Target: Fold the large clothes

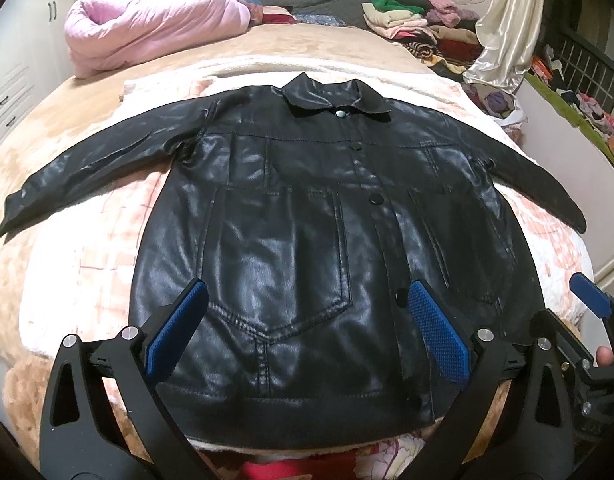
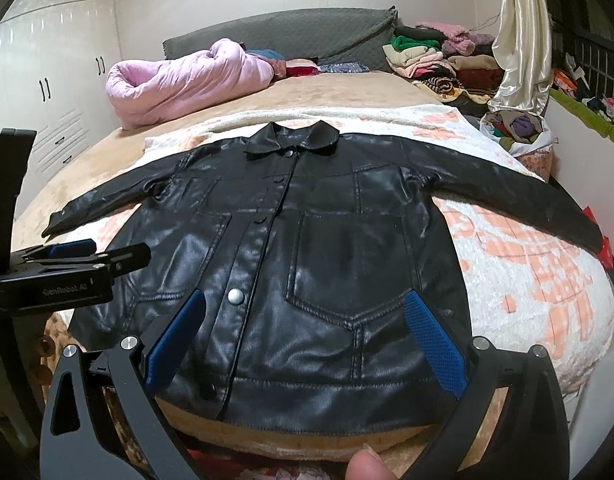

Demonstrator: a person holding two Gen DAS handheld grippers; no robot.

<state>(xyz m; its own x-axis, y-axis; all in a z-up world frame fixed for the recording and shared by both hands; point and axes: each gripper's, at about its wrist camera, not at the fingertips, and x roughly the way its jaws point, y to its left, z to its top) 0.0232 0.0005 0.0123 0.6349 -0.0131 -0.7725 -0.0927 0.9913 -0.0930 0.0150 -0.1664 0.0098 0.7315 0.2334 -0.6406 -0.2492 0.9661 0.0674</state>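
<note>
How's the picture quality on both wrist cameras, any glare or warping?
Left wrist: bright glare patches on the black leather jacket; fisheye bows the bed edges. Right wrist: softer sheen on the jacket, the same warping, and a blurred fingertip at the bottom edge.

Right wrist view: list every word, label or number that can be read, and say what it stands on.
"GenRobot.AI": small pale lettering on the black body of the left gripper, seen side-on; the last letters are blurred, so that ending is uncertain.
No text shows on the black leather jacket; its snap buttons are plain.
Nothing readable shows on the white wardrobe.
</note>
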